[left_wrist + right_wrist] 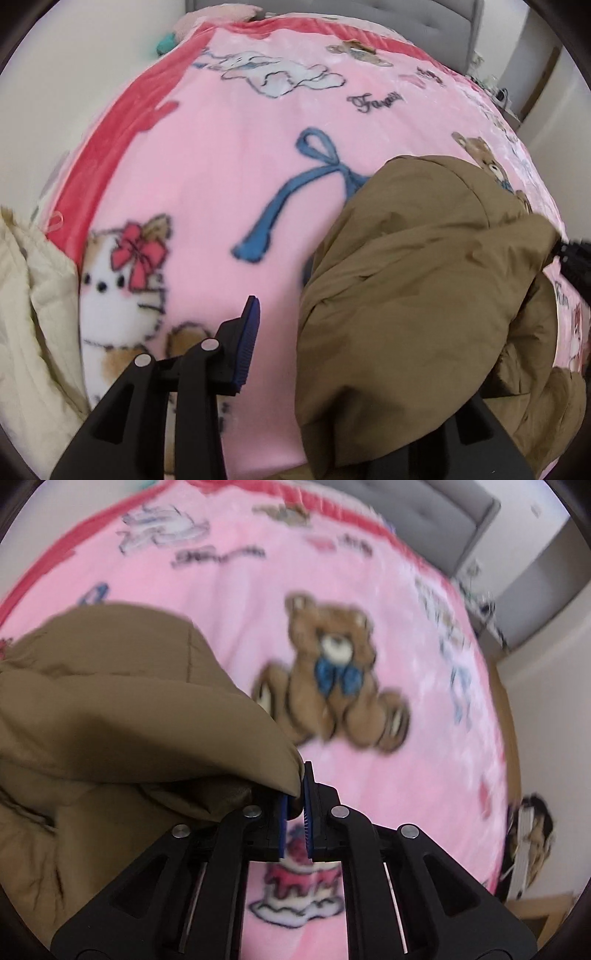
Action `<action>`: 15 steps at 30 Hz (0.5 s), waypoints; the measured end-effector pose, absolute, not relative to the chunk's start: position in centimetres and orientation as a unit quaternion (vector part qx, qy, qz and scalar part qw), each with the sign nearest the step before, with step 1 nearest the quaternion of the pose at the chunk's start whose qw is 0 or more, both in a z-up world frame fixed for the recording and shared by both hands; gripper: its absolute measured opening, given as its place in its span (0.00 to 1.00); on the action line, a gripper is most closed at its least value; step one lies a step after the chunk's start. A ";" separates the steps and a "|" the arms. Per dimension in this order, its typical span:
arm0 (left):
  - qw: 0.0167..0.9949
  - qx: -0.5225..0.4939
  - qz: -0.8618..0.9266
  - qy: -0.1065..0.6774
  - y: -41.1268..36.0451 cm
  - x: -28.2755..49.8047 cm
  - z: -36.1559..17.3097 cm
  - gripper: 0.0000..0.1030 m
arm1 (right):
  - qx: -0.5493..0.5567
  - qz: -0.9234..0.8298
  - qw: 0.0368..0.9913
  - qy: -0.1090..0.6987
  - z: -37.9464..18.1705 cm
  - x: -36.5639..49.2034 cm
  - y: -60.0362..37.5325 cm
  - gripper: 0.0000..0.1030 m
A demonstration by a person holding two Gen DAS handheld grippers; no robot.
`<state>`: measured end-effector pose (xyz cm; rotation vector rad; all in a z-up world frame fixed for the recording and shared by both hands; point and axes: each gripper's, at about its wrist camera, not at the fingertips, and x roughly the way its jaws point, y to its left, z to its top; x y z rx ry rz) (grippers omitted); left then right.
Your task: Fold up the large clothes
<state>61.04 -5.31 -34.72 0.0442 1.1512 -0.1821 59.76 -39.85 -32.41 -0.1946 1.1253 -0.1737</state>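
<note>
A pink cartoon-print blanket (207,177) covers the bed; a grey padded headboard (424,517) and pale walls are seen beyond, and a cream quilted cover (33,314) lies bunched at the bed's left edge. The brown padded jacket (413,280) is heaped on the blanket's near side. An edge of it is pinched by the right gripper (295,805), jaws nearly together. Of the left gripper (295,354) only one finger (245,343) is visible, the other is hidden under the fabric, so its grip cannot be told. Judgement: the held edges are best raised evenly and kept taut before being laid flat.
</note>
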 end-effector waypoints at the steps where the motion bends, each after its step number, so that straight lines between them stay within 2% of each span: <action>1: 0.840 0.006 -0.082 0.536 -4.9 60.8 -34.7 0.34 | -0.074 -0.084 0.851 0.514 -32.0 59.5 -39.9 0.16; 3: 0.847 -0.016 -0.085 0.525 -4.3 60.3 -34.3 0.35 | -0.022 -0.079 0.873 0.481 -30.7 58.4 -40.2 0.35; 4: 0.848 -0.022 -0.086 0.522 -4.2 60.1 -34.1 0.37 | 0.011 -0.067 0.880 0.470 -30.1 57.7 -40.4 0.50; 5: 0.852 -0.036 -0.091 0.515 -3.8 59.9 -33.7 0.40 | 0.043 -0.054 0.884 0.462 -29.5 57.0 -40.5 0.57; 7: 0.856 -0.052 -0.097 0.505 -3.4 59.5 -33.0 0.55 | 0.079 -0.034 0.883 0.462 -29.0 56.2 -39.9 0.62; 8: 0.860 -0.059 -0.098 0.497 -3.1 59.2 -32.6 0.57 | 0.084 -0.031 0.876 0.474 -29.0 56.1 -39.4 0.64; 15: 0.850 -0.037 -0.100 0.516 -4.0 59.2 -33.1 0.57 | 0.073 -0.070 0.835 0.542 -31.7 58.4 -34.1 0.65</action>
